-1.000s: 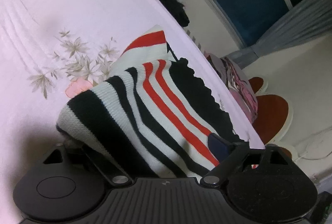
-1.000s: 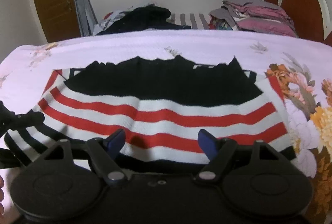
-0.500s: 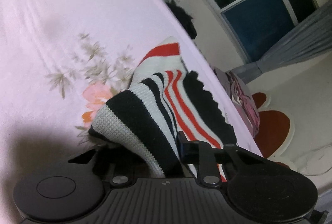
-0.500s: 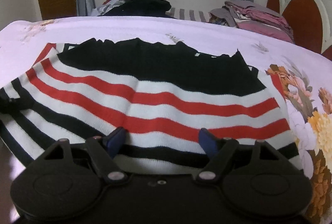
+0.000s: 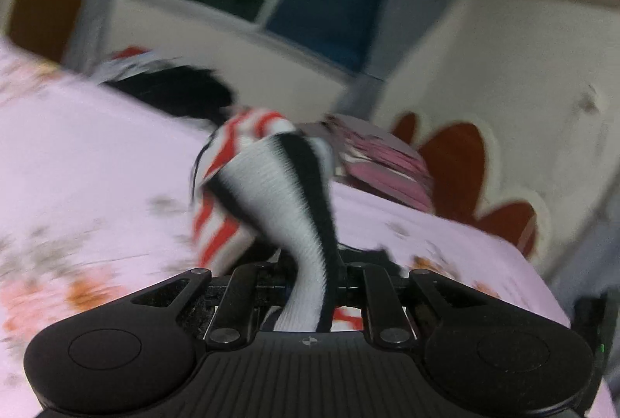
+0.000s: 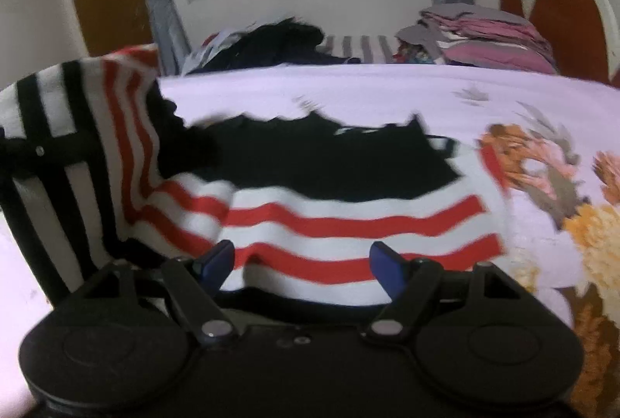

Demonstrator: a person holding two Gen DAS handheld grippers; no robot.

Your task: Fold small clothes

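Left wrist view: the left gripper (image 5: pixel 310 263), jaws closing, pinches a bunched edge of the striped knit sweater (image 5: pixel 286 193) and holds it above the pink floral bedsheet (image 5: pixel 89 154).

Right wrist view: the right gripper (image 6: pixel 302 263) hangs with jaws apart over the sweater's near hem; the sweater (image 6: pixel 348 216) lies mid-bed, its left side raised.

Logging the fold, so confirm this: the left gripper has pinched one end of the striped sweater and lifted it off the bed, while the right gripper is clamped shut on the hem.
Wrong about the right gripper: the right wrist view shows its jaws wide apart, nothing pinched. The left gripper, closing on the striped sweater, does lift one end off the bed.
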